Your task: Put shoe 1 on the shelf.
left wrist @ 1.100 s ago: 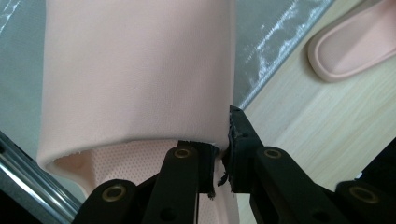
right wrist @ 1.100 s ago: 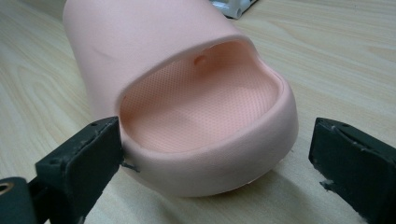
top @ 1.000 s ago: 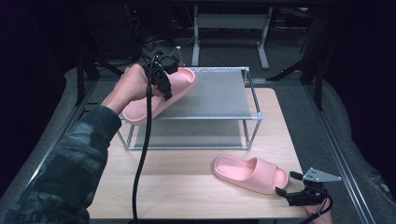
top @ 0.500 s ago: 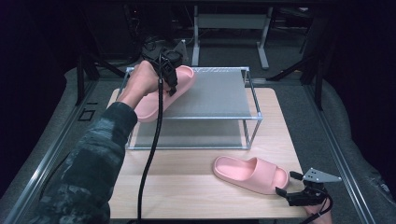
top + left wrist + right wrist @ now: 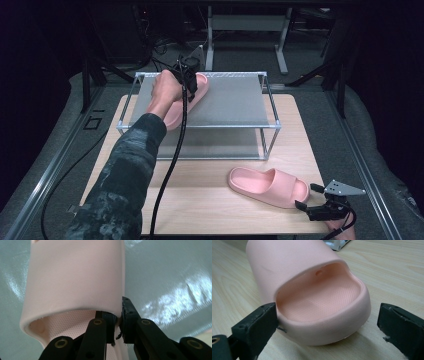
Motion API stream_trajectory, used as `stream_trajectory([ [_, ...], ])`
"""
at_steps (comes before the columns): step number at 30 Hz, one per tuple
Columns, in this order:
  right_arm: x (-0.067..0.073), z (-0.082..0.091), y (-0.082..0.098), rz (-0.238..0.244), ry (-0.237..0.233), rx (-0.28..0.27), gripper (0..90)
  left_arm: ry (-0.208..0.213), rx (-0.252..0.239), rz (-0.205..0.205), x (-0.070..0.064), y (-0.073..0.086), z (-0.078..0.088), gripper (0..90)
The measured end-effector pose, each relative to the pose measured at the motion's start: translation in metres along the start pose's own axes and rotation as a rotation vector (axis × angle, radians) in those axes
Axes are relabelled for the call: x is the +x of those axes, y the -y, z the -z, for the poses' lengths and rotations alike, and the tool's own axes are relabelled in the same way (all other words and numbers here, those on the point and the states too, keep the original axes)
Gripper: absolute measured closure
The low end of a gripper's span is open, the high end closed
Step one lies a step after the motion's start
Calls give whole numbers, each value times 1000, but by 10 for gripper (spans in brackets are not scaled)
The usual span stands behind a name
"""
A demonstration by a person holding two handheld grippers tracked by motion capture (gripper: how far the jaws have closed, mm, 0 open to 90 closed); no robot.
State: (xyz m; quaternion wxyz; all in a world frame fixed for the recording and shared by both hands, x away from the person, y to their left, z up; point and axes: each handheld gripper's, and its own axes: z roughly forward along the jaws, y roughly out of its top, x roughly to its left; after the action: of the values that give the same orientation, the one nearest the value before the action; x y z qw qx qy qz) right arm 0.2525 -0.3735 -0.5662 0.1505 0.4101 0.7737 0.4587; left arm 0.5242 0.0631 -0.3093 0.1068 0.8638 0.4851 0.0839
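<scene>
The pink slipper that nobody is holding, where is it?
In the high view the loose slipper lies on the wooden table, front right, below the metal rack, with the right tool open around its heel.

The person's hand (image 5: 164,92) hides much of the shelf slipper (image 5: 184,100).

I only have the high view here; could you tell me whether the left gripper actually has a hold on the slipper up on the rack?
Observer: Yes. In the left gripper view the left gripper is shut on the side wall of the pink slipper, beside its strap.
Operator: Thank you. And is the right gripper holding the other one?
Observer: No. The right gripper is open, its jaws either side of the heel of the second slipper.
Operator: Is that slipper lifted?
Observer: No, it rests flat on the wooden table.
</scene>
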Motion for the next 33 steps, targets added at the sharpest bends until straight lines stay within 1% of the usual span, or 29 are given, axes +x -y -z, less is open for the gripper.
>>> stream_trajectory([
  [2, 0, 0, 0, -1, 0, 1, 29, -6, -16, 20, 2, -1, -5, 837],
  [3, 0, 0, 0, 0, 0, 1, 29, -6, -33, 32, 3, -2, -7, 837],
  [6, 0, 0, 0, -2, -1, 3, 29, -47, -86, 59, 6, -4, -9, 837],
  [8, 0, 0, 0, -2, 0, 3, 28, -48, -103, 72, 9, -3, -12, 835],
  [9, 0, 0, 0, 3, 2, 3, 29, -42, -116, 80, 11, -2, -13, 833],
  [10, 0, 0, 0, 1, 1, 1, 29, -42, -119, 71, 10, -2, -13, 820],
  [11, 0, 0, 0, 1, 1, 1, 29, -56, -119, 58, 9, -1, -12, 803],
  [12, 0, 0, 0, 2, 1, 0, 29, -54, -119, 45, 10, 0, -10, 759],
  [13, 1, 0, 0, 1, 1, 1, 29, -43, -125, 37, 11, 3, -7, 725],
  [14, 0, 0, 0, 2, 1, 0, 29, -40, -136, 26, 12, 6, -3, 708],
  [15, 1, 0, 0, 2, 1, 0, 29, -32, -150, 11, 13, 9, 2, 694],
  [17, 1, 0, 0, 3, 2, -1, 29, -19, -173, 4, 18, 18, 10, 656],
  [18, 1, 0, 0, 2, 3, -1, 28, -18, -178, 0, 21, 21, 13, 648],
  [19, 1, 0, 0, 2, 5, -1, 27, -13, -185, -14, 25, 27, 18, 648],
  [20, 1, 0, 0, 4, 9, 0, 27, -4, -202, -23, 29, 33, 23, 656],
  [21, 1, 0, 0, 4, 10, -2, 27, 0, -212, -47, 33, 41, 27, 678],
  [23, 1, 0, 0, 7, 9, -4, 29, -14, -212, -51, 42, 52, 30, 712],
  [25, 1, 0, 0, 7, 10, -3, 29, -24, -208, -48, 52, 64, 31, 748],
  [26, 1, 0, 0, 4, 8, -2, 29, -42, -202, -47, 57, 70, 30, 752],
  [27, 1, 0, 0, 3, 8, 0, 29, -45, -199, -42, 61, 75, 30, 762],
  [28, 1, 0, 0, 0, 7, -1, 29, -36, -200, -27, 67, 80, 29, 767],
  [29, 1, 0, 0, 2, 10, 1, 28, -41, -203, -19, 72, 84, 29, 773],
  [31, 1, 0, 0, 4, 11, 0, 28, -66, -201, -10, 79, 92, 27, 784],
  [32, 1, 0, 0, 5, 12, -2, 27, -59, -198, -7, 81, 95, 25, 787],
  [33, 2, 0, 0, 5, 14, -3, 27, -61, -187, -5, 83, 97, 22, 791],
])
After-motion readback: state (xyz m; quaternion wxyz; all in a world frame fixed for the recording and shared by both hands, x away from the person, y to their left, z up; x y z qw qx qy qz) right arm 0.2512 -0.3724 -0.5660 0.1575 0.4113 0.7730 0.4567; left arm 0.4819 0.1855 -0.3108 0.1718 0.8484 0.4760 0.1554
